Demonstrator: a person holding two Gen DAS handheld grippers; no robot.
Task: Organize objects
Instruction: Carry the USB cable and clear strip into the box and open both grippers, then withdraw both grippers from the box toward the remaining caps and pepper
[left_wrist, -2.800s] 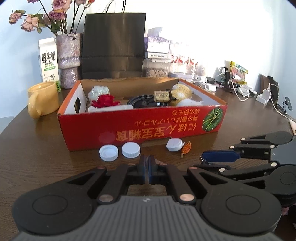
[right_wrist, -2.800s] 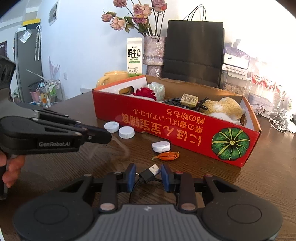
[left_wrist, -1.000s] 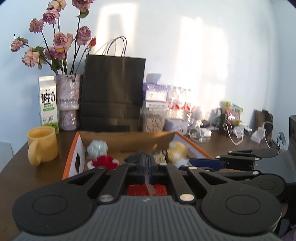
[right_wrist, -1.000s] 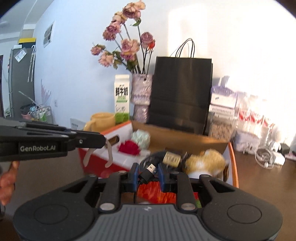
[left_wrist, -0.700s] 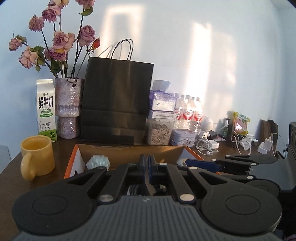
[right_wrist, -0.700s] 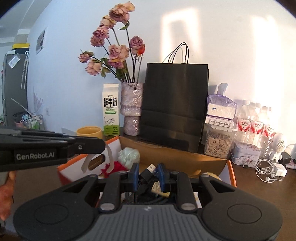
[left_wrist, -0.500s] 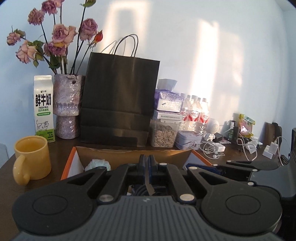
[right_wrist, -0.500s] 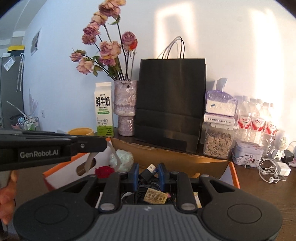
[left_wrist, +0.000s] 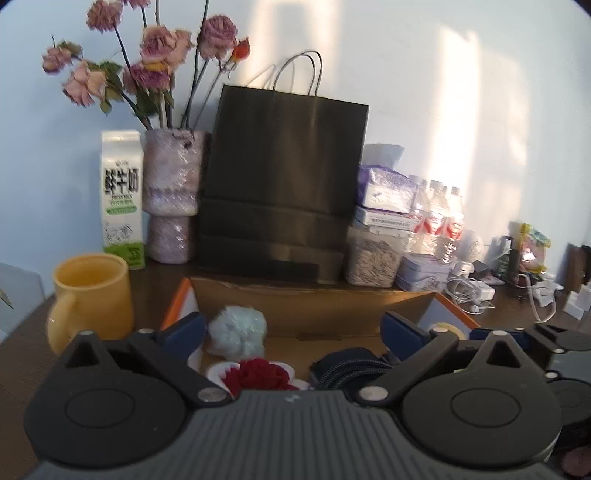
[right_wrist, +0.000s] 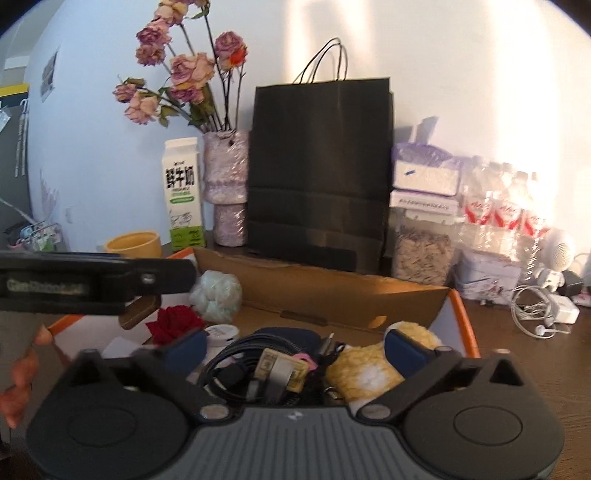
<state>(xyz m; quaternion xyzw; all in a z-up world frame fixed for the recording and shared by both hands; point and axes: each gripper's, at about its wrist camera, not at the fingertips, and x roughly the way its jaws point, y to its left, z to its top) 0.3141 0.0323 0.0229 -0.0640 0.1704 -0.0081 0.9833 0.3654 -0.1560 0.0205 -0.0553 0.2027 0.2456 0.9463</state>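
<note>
both grippers, left gripper (left_wrist: 291, 328) and right gripper (right_wrist: 293, 345), are opening empty over one cardboard box (right_wrist: 332, 291); the cable (right_wrist: 236, 363) previously pinched is now lying inside.

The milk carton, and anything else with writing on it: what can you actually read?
Milk carton: "鲜牛奶" in large black characters; the green band and small print below are too blurred.
Left gripper side label: blurred, unreadable.
Bottle labels, tissue pack: too small.
</note>
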